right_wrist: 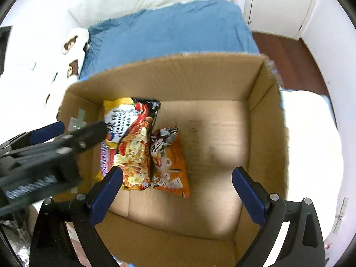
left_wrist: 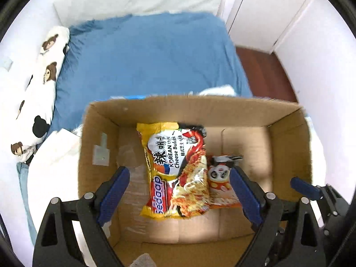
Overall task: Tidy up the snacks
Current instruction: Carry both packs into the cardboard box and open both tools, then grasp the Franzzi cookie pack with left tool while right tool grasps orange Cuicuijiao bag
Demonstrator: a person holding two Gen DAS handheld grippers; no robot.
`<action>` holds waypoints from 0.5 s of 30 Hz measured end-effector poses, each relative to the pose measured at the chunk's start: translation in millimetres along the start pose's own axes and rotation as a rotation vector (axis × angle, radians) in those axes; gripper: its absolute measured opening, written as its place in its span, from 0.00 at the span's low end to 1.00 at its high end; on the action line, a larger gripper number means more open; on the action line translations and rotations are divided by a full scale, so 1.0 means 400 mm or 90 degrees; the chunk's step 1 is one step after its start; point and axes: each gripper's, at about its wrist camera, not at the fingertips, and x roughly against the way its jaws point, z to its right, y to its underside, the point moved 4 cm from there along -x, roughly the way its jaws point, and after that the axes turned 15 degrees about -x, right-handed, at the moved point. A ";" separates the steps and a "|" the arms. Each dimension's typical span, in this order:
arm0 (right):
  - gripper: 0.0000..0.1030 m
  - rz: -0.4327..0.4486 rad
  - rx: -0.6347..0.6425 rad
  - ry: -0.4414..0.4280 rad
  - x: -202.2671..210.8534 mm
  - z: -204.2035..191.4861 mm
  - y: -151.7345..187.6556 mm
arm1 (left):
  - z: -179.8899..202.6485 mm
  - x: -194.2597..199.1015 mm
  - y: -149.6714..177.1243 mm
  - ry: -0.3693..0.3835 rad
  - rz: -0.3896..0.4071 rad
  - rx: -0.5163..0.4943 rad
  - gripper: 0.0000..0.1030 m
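Note:
An open cardboard box (left_wrist: 102, 133) (right_wrist: 262, 93) stands on the bed. On its floor lies a yellow Sedaap Korean cheese noodle packet (left_wrist: 175, 169) (right_wrist: 131, 142), with an orange panda snack bag (left_wrist: 222, 184) (right_wrist: 169, 164) beside it on the right, partly tucked under it. My left gripper (left_wrist: 180, 178) is open and empty above the noodle packet; it also shows from the side in the right wrist view (right_wrist: 73, 129). My right gripper (right_wrist: 178, 178) is open and empty above the box floor, near the orange bag; one of its blue fingers (left_wrist: 304, 184) shows in the left wrist view.
A blue bedsheet (left_wrist: 151, 55) (right_wrist: 173, 26) lies behind the box. A white bear-print pillow (left_wrist: 42, 71) lies at the left and white bedding (right_wrist: 311, 133) at the right. A dark wooden floor (left_wrist: 267, 71) and white cupboard doors (left_wrist: 278, 11) are at the far right.

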 end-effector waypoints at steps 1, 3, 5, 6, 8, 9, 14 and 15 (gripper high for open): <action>0.97 0.012 -0.003 -0.007 0.019 -0.006 0.011 | -0.004 0.033 0.010 -0.001 0.016 0.002 0.89; 0.98 0.034 -0.004 -0.019 0.067 -0.008 0.039 | -0.009 0.082 0.006 -0.005 0.040 0.003 0.89; 0.98 0.056 -0.002 -0.028 0.116 -0.009 0.071 | -0.017 0.130 0.025 -0.019 0.067 0.001 0.89; 0.98 0.068 0.000 -0.033 0.145 -0.005 0.096 | -0.012 0.164 0.052 -0.026 0.083 -0.004 0.89; 0.98 0.080 -0.001 -0.039 0.183 -0.008 0.129 | -0.007 0.201 0.087 -0.036 0.103 -0.010 0.89; 0.98 0.086 -0.004 -0.048 0.204 -0.002 0.159 | -0.009 0.216 0.105 -0.042 0.112 -0.014 0.89; 0.98 0.079 -0.040 -0.084 0.215 0.006 0.302 | 0.009 0.265 0.257 -0.073 0.122 -0.038 0.89; 0.98 0.075 -0.046 -0.087 0.210 0.013 0.326 | 0.014 0.260 0.286 -0.079 0.117 -0.045 0.89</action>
